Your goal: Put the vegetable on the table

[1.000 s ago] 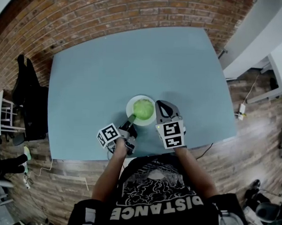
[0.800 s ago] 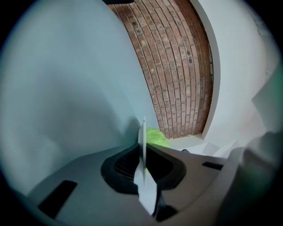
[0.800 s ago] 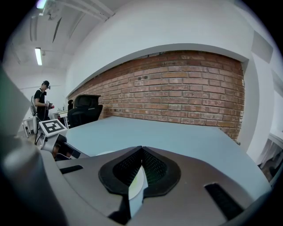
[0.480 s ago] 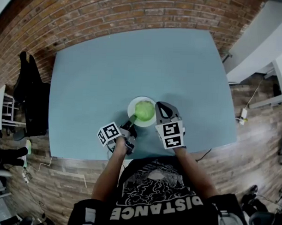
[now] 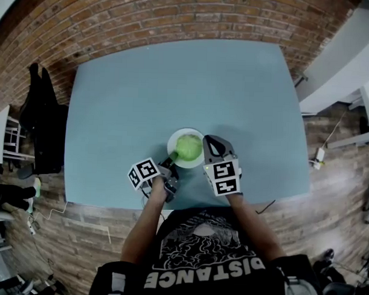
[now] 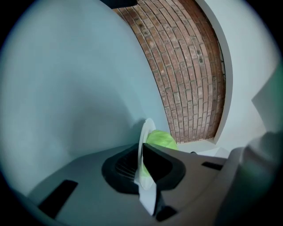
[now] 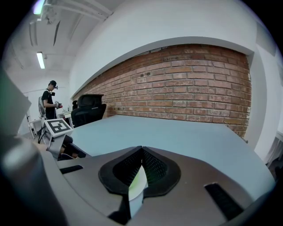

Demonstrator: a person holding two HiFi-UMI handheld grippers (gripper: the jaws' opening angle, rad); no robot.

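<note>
A round pale-green vegetable [image 5: 188, 146] lies on a small white plate [image 5: 176, 139] that rests near the front edge of the blue-grey table [image 5: 144, 88]. My left gripper [image 5: 171, 158] is shut on the plate's near-left rim. The left gripper view shows that rim [image 6: 146, 132] edge-on between the jaws of the left gripper [image 6: 142, 150], with the vegetable [image 6: 162, 140] just behind it. At the plate's right side, my right gripper [image 5: 207, 143] is also shut on the rim. In the right gripper view, the right gripper [image 7: 141, 152] has a white sliver of plate [image 7: 138, 184] pinched in its jaws.
The brick wall [image 5: 116, 26] runs along the table's far edge. A black chair with dark clothing [image 5: 43, 133] stands off the table's left side. A person [image 7: 49, 103] and an office chair [image 7: 88, 108] are beyond the table's left end. White furniture [image 5: 357, 53] stands to the right.
Only the head camera has shifted slightly. Both grippers, the plate and the vegetable stay where they were.
</note>
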